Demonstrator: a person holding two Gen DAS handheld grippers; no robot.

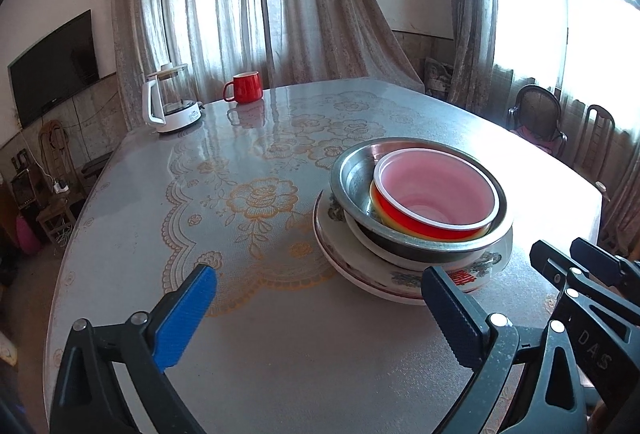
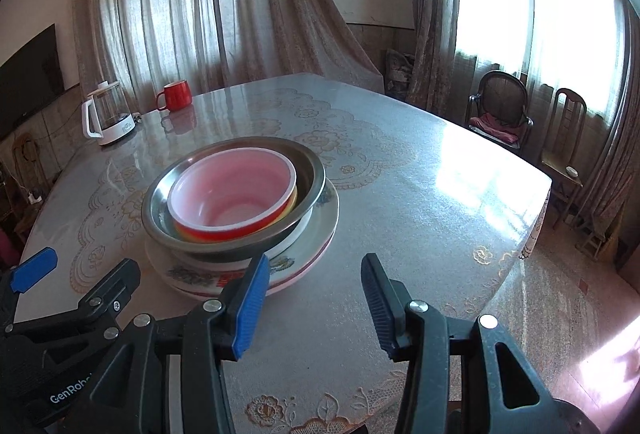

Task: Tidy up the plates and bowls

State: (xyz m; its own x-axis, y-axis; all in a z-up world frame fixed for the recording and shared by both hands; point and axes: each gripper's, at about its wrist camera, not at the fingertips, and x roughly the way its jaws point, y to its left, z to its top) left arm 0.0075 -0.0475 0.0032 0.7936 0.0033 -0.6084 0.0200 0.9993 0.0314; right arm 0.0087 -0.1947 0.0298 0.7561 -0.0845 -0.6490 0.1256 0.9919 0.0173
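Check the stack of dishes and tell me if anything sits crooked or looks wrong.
The red bowl sits off-center and tilted inside the metal basin, leaning on one wall. The basin rests on a patterned bowl and a plate. Nothing looks spilled or broken.

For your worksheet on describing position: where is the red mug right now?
The red mug stands at the far left of the table in both wrist views, just right of the kettle and well beyond the stacked bowls.
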